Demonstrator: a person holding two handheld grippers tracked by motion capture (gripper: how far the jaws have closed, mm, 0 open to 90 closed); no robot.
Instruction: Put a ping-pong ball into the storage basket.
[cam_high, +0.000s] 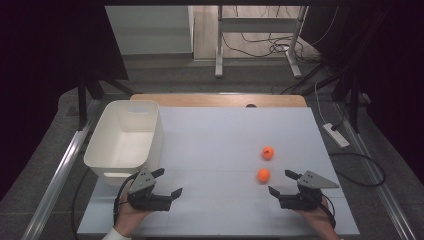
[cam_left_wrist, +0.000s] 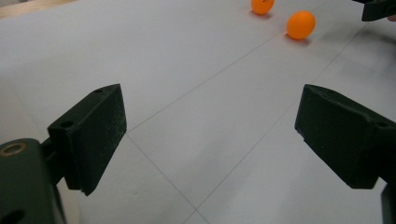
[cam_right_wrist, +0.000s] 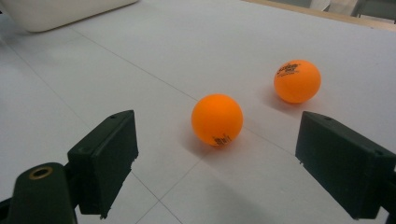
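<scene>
Two orange balls lie on the white table. The nearer ball (cam_high: 263, 175) (cam_right_wrist: 217, 119) (cam_left_wrist: 300, 24) rests just ahead of my right gripper (cam_high: 283, 182) (cam_right_wrist: 215, 158), whose jaws stand wide open and empty. The farther ball (cam_high: 268, 152) (cam_right_wrist: 297, 80) (cam_left_wrist: 262, 5) lies a little beyond it. My left gripper (cam_high: 168, 182) (cam_left_wrist: 205, 140) is open and empty at the front left, close to the white bin (cam_high: 106, 135). The right gripper's tip (cam_left_wrist: 376, 9) peeks in at the top right of the left gripper view.
The white bin's rim (cam_right_wrist: 56, 18) stands at the left side of the table (cam_high: 215, 150). A wooden edge (cam_high: 220, 100) runs along the back. A power strip (cam_high: 336, 135) and cables lie on the floor to the right.
</scene>
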